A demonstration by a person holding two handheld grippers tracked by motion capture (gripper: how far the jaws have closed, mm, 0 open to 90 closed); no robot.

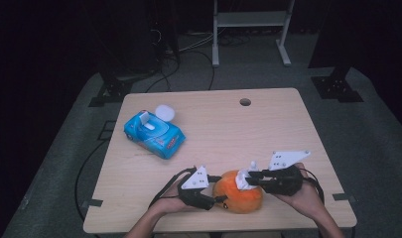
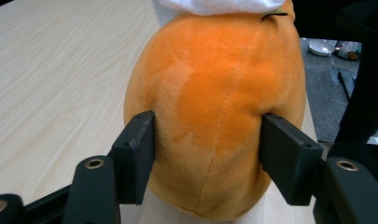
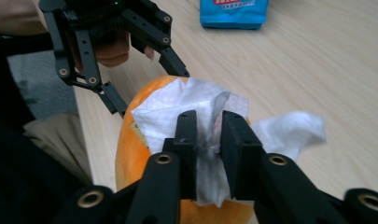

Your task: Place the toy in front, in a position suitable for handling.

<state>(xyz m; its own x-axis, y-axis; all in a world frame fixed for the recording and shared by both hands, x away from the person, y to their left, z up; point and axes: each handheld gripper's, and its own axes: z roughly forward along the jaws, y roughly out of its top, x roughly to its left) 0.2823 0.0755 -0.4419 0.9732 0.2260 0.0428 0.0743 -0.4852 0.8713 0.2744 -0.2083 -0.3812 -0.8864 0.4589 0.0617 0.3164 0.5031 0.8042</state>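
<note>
An orange plush toy (image 1: 238, 199) lies near the table's front edge. My left gripper (image 1: 221, 189) is shut on its left end; in the left gripper view both pads dent the plush toy's (image 2: 214, 107) sides. A crumpled white wipe (image 1: 244, 178) rests on top of the toy. My right gripper (image 3: 209, 135) comes in from the right, its jaws a little apart with the wipe (image 3: 289, 130) bunched loosely between the pads. Beyond it, the right gripper view shows the left gripper (image 3: 150, 91) on the toy (image 3: 130, 154).
A blue pack of wet wipes (image 1: 154, 134) lies at the table's left, its flap raised, with a small white round lid (image 1: 165, 112) behind it. A cable hole (image 1: 245, 102) sits near the far edge. Stands and cables occupy the floor beyond the table (image 1: 288, 129).
</note>
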